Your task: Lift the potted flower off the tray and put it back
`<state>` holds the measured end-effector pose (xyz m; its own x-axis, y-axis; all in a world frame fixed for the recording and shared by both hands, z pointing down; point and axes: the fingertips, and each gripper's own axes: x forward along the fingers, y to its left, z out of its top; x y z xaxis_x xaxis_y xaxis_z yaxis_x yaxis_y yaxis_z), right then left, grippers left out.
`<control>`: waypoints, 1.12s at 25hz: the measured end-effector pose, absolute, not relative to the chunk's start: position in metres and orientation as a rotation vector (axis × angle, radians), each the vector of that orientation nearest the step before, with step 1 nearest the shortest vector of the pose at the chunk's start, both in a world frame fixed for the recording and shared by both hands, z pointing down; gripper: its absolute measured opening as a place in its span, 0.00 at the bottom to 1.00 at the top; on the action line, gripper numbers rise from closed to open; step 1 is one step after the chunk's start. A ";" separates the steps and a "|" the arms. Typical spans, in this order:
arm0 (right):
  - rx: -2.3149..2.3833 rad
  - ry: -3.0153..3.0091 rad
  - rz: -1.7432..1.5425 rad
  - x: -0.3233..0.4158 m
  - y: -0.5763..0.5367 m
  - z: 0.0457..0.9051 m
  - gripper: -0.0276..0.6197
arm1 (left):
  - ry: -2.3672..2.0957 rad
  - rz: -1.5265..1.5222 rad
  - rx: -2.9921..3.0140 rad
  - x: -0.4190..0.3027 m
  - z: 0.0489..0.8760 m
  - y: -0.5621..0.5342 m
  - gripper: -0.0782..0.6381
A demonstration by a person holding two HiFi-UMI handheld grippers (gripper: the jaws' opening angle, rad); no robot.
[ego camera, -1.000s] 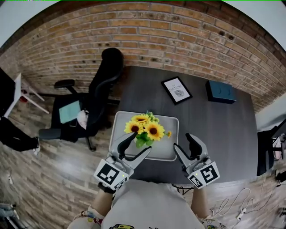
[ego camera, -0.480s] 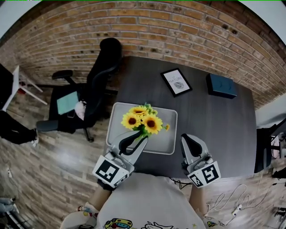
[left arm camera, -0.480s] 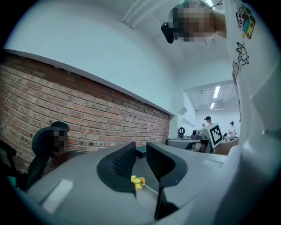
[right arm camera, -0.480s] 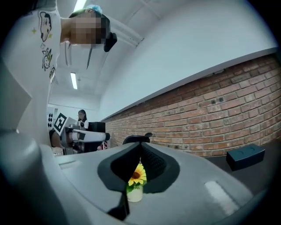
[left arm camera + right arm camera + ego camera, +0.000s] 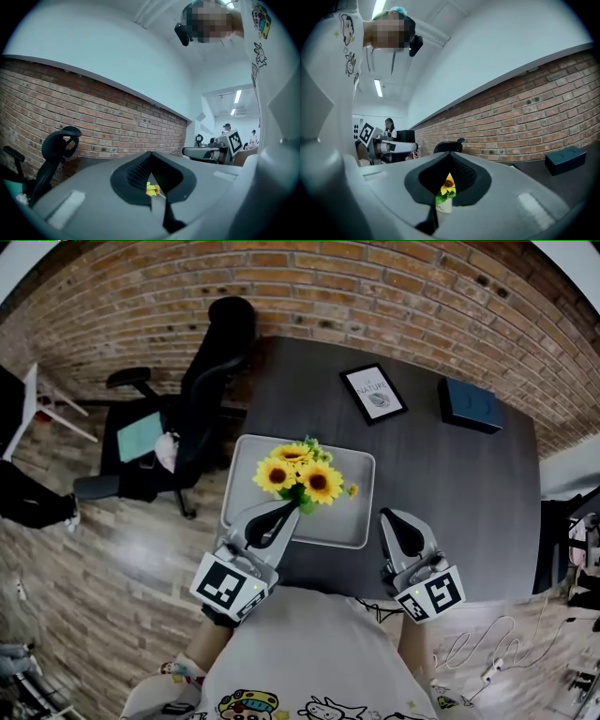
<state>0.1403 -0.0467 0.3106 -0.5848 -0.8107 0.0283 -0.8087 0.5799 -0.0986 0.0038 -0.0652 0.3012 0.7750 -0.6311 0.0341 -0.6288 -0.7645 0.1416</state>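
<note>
The potted flower (image 5: 300,474), a bunch of yellow sunflowers, stands on the pale grey tray (image 5: 352,521); the blooms hide its pot from above. My left gripper (image 5: 287,511) is over the tray's near left edge, just short of the flowers. Its jaws have just been closing and are shut with nothing between them. My right gripper (image 5: 390,517) hangs right of the tray over the dark table; it has also just closed on nothing. In the right gripper view the flower (image 5: 448,185) in its white pot (image 5: 444,205) shows beyond the shut jaws. A bit of yellow bloom (image 5: 152,189) peeks past the left jaws.
A framed picture (image 5: 373,395) and a dark teal box (image 5: 469,404) lie at the far side of the dark table (image 5: 450,484). A black office chair (image 5: 211,381) stands at the table's left, with a brick wall (image 5: 375,287) behind.
Both pairs of jaws have gone from open to shut, with nothing taken hold of. The left gripper has edged slightly towards the tray. The flower stays on the tray.
</note>
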 end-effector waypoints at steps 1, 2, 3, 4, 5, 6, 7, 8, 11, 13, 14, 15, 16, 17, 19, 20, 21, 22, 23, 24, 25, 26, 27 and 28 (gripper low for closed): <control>-1.417 2.776 -0.160 0.139 -0.047 0.311 0.05 | -1.012 -0.020 2.820 0.003 0.302 -0.065 0.12; -1.413 2.779 -0.161 0.138 -0.047 0.311 0.05 | -1.017 -0.015 2.818 0.002 0.302 -0.065 0.12; -1.412 2.783 -0.159 0.137 -0.047 0.310 0.05 | -1.021 -0.009 2.816 0.001 0.303 -0.066 0.12; -1.414 2.789 -0.154 0.136 -0.047 0.310 0.05 | -1.025 -0.003 2.816 0.001 0.304 -0.066 0.12; -1.418 2.793 -0.148 0.135 -0.047 0.310 0.05 | -1.029 0.001 2.815 0.000 0.304 -0.066 0.12; -1.423 2.794 -0.146 0.134 -0.047 0.310 0.05 | -1.031 0.004 2.815 -0.001 0.304 -0.067 0.12; -1.427 2.791 -0.148 0.133 -0.046 0.310 0.05 | -1.033 0.005 2.815 -0.001 0.304 -0.067 0.12; -1.430 2.786 -0.153 0.133 -0.046 0.310 0.05 | -1.033 0.005 2.815 -0.001 0.304 -0.067 0.12; -1.436 2.775 -0.168 0.132 -0.045 0.310 0.05 | -1.035 0.002 2.813 -0.002 0.305 -0.067 0.12; -1.439 2.776 -0.170 0.131 -0.045 0.311 0.05 | -1.037 0.003 2.811 -0.003 0.306 -0.067 0.12; -1.441 2.780 -0.167 0.131 -0.044 0.311 0.05 | -1.037 0.003 2.810 -0.003 0.306 -0.067 0.12; -1.443 2.785 -0.160 0.130 -0.044 0.311 0.05 | -1.037 0.004 2.809 -0.004 0.306 -0.066 0.12; -1.447 2.789 -0.155 0.130 -0.043 0.311 0.05 | -1.037 0.005 2.808 -0.004 0.307 -0.066 0.12; -1.450 2.790 -0.152 0.130 -0.043 0.311 0.05 | -1.037 0.008 2.807 -0.004 0.307 -0.066 0.12; -1.456 2.788 -0.153 0.130 -0.042 0.312 0.05 | -1.038 0.013 2.807 -0.005 0.309 -0.066 0.12; -1.460 2.786 -0.154 0.131 -0.042 0.312 0.05 | -1.039 0.014 2.807 -0.005 0.309 -0.066 0.12; -1.466 2.784 -0.156 0.132 -0.042 0.312 0.05 | -1.040 0.016 2.807 -0.005 0.310 -0.066 0.12; -1.472 2.781 -0.157 0.133 -0.041 0.312 0.05 | -1.040 0.020 2.807 -0.005 0.310 -0.066 0.12; -1.478 2.777 -0.159 0.135 -0.041 0.312 0.05 | -1.041 0.024 2.807 -0.004 0.311 -0.065 0.12; -1.482 2.772 -0.162 0.136 -0.041 0.312 0.05 | -1.042 0.028 2.808 -0.005 0.311 -0.065 0.12; -1.486 2.768 -0.165 0.137 -0.041 0.312 0.05 | -1.043 0.029 2.809 -0.005 0.311 -0.065 0.12; -1.491 2.765 -0.169 0.138 -0.041 0.312 0.05 | -1.044 0.029 2.810 -0.006 0.311 -0.065 0.12; -1.497 2.761 -0.172 0.139 -0.041 0.312 0.05 | -1.046 0.030 2.810 -0.006 0.311 -0.065 0.12; -1.504 2.757 -0.176 0.140 -0.042 0.313 0.05 | -1.047 0.030 2.810 -0.007 0.311 -0.065 0.12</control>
<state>0.1398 -0.0416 0.3127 -0.5427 -0.8380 0.0567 -0.8384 0.5365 -0.0963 -0.0068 -0.0649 0.3113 0.7572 -0.6496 0.0684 -0.6525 -0.7473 0.1259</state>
